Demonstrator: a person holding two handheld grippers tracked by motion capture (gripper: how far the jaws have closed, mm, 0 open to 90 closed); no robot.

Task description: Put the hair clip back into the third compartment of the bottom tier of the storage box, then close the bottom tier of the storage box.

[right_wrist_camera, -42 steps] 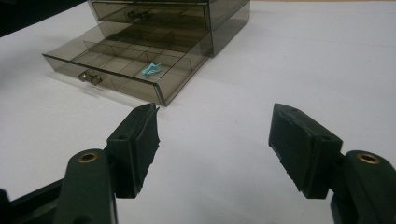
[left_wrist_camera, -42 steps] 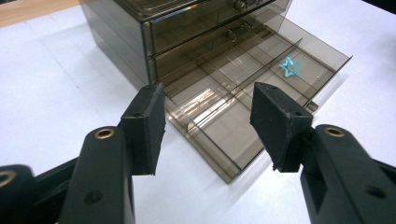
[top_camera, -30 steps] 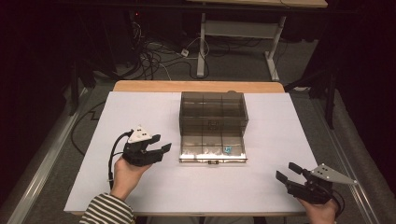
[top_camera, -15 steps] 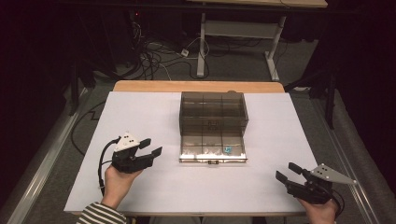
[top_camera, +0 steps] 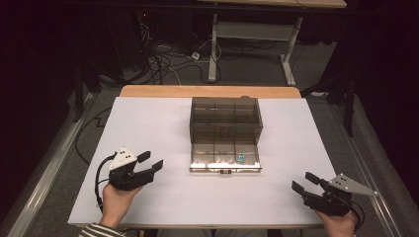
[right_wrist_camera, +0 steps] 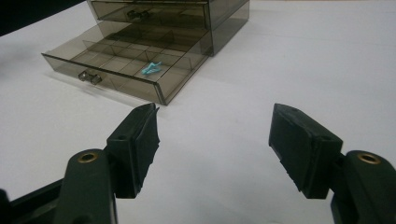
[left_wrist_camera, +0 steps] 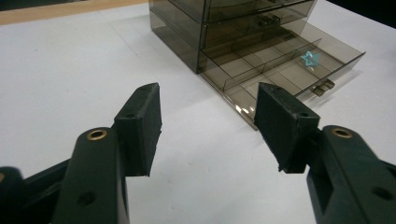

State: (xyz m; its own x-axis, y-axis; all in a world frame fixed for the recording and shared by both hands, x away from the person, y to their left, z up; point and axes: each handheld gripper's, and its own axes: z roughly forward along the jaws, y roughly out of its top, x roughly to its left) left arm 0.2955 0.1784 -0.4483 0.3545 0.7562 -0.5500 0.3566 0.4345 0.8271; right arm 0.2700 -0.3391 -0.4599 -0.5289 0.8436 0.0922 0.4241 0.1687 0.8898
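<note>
A smoky see-through drawer cabinet stands at the table's middle with its bottom drawer pulled out. A small light-blue star-shaped piece lies in the drawer's front right compartment, also seen as the blue piece and the blue piece. My left gripper hovers at the front left, well apart from the cabinet. Its jaws have just been opening and nothing is between them. My right gripper rests near the front right corner, open and empty.
The white table top has a wooden strip along its far edge. Cables and a desk frame lie on the floor behind. A metal rail runs along the left side.
My left gripper has drifted left and back toward the front edge, away from the cabinet, and its jaws stand a little wider. The right gripper has stayed put.
</note>
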